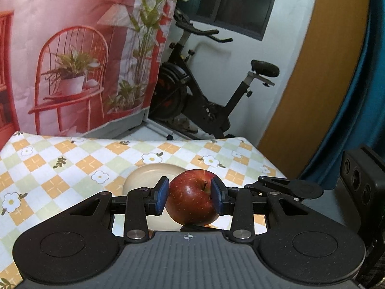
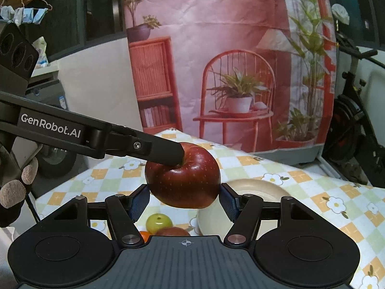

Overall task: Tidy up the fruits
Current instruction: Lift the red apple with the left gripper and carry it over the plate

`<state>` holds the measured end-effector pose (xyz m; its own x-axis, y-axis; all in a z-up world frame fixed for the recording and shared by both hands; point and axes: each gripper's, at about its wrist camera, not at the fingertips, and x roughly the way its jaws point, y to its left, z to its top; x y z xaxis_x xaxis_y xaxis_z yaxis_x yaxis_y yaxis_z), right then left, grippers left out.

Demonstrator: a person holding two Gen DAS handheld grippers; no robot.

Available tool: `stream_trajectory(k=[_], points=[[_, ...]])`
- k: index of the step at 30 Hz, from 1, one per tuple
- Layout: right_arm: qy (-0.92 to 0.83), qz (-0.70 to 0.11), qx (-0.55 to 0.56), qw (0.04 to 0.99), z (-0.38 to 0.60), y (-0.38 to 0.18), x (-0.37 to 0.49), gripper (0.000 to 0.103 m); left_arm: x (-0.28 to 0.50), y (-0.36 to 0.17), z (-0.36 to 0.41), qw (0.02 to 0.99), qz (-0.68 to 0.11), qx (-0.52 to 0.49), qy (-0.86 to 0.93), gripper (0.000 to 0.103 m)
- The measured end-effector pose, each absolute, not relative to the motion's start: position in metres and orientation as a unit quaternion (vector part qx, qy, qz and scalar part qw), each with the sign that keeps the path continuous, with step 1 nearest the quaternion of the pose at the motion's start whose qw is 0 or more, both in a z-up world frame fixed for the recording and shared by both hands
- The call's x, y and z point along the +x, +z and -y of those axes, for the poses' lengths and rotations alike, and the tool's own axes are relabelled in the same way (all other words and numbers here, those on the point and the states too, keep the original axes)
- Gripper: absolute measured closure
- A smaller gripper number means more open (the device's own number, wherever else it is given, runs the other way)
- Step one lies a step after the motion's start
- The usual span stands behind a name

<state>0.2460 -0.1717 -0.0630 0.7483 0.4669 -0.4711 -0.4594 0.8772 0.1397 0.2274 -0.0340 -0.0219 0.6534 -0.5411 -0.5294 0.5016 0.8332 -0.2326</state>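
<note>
A red apple [image 1: 191,198] is shown pinched by 2 grippers at once: the left gripper [image 1: 190,196] across its stem end, the right gripper [image 2: 184,198] across its body. The apple is held above the tablecloth [image 1: 72,166]; the beige plate [image 2: 255,192] lies just beyond and below it.

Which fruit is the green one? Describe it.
On the checked, flowered tablecloth, look left of the beige plate, below the held red apple. Among the fruit there, it is the small round green fruit; its neighbours are an orange one and a red one.
</note>
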Motion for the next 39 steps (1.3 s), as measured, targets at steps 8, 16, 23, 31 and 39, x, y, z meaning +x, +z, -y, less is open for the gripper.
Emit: stream_trajectory(k=[8,16,23,31,39], points=[[0.257,-0.288,0.012,0.922,0.173,-0.089,0.29,0.043,0.269,-0.041,0.03,0.897,-0.337,-0.036,-0.285,0.063],[0.271,-0.327,0.008,0.906,0.177,-0.11,0.346,0.043,0.319,-0.058,0.03,0.886,-0.371,-0.042,-0.274,0.063],[0.276,-0.371,-0.001,0.887,0.176,-0.136,0.386,0.043,0.356,-0.085,0.032,0.87,-0.412,-0.061,-0.265,0.063],[0.274,-0.396,-0.002,0.876,0.177,-0.161,0.411,0.043,0.377,-0.104,0.038,0.863,-0.433,-0.051,-0.254,0.063],[0.276,-0.403,-0.011,0.872,0.173,-0.173,0.422,0.043,0.382,-0.112,0.04,0.864,-0.439,-0.039,-0.244,0.063]])
